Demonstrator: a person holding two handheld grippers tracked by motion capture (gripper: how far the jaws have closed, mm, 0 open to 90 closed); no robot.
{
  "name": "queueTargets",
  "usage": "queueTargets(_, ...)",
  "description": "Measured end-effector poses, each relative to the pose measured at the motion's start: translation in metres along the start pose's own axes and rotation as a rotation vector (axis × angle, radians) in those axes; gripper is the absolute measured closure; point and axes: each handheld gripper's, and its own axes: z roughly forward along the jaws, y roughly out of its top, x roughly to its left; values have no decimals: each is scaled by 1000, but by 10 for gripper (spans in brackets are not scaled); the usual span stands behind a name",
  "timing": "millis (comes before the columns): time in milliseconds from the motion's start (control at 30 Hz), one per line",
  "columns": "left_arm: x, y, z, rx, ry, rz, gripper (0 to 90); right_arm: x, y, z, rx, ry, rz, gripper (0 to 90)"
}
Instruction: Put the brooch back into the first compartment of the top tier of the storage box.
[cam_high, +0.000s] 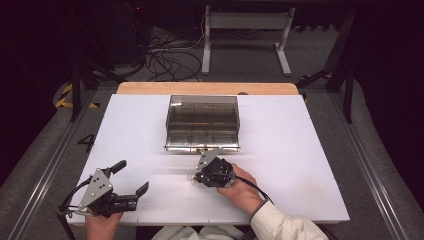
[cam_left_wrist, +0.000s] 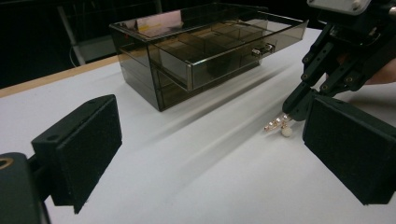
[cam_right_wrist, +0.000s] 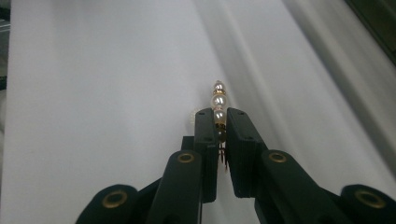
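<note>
Earring (cam_right_wrist: 218, 103), pearls in a row, sits pinched at one end between the right hand-held gripper (cam_right_wrist: 220, 122) tips, low over the tabletop (cam_high: 280, 165). So slight a hold may let it slip or twist during a lift toward the drawer (cam_high: 202, 134). Left hand-held gripper (cam_high: 131, 178) gapes wide, empty.

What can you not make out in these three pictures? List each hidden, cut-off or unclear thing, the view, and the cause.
- Pearl clip, right gripper view: its rear part is hidden between the right claw's pads.
- Same clip, high view: too small to identify.
- Drawer box, left gripper view: contents unclear through the smoky walls.
- Left claw, high view: the hand holding it is cut off by the bottom edge.
</note>
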Motion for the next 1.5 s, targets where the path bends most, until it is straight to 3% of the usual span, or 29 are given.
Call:
queueTargets(1200, -1, 0, 0, -3, 4, 2, 55, 3, 16, -55, -235, -26, -3, 839)
queueTargets(1500, -1, 0, 0, -2, 4, 0, 55, 3, 21, -69, -328, -55, -16, 840)
